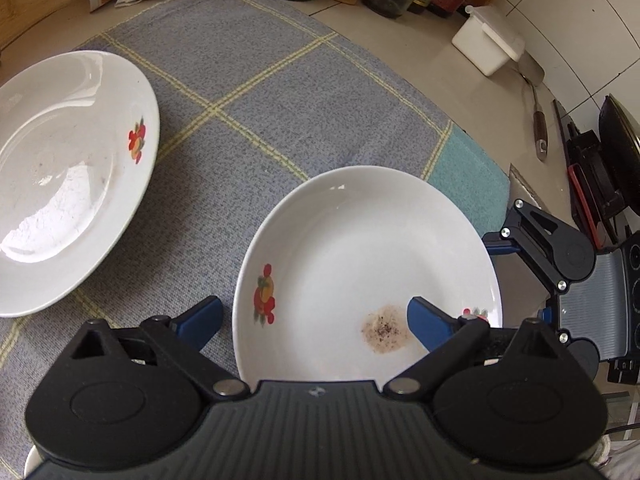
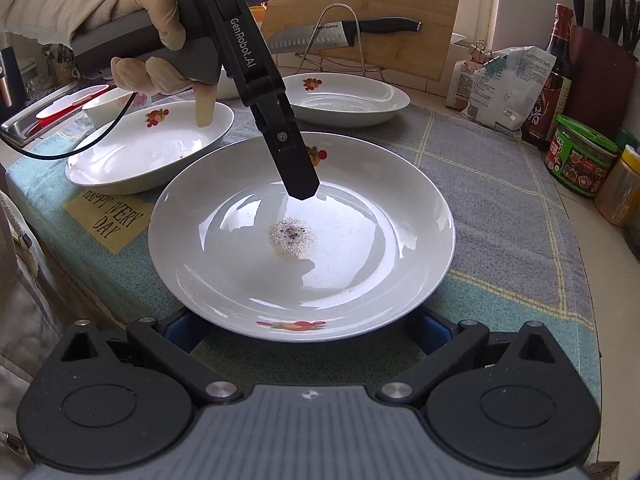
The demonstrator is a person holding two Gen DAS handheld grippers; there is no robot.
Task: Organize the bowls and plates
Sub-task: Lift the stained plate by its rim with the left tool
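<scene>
A white plate with a brown stain (image 1: 360,248) (image 2: 360,248) lies on the checked cloth. My left gripper (image 1: 314,322) hangs over it, open: one blue finger is outside the plate's left rim, the other above its inside. In the right wrist view a gloved hand (image 2: 160,20) holds that gripper, and its black finger (image 2: 296,164) points down at the plate's middle. My right gripper (image 2: 312,330) is open at the plate's near rim, its blue fingers partly hidden beneath it. A second plate (image 1: 60,184) (image 2: 344,104) lies beyond, a third (image 2: 140,152) at the left.
A small white bowl (image 2: 104,108) sits behind the third plate. A knife on a wire rack (image 2: 340,32), bags, jars and bottles (image 2: 580,156) line the cloth's edges. A white box (image 1: 488,40), a spatula (image 1: 538,112) and a dark pan (image 1: 620,152) stand at the right.
</scene>
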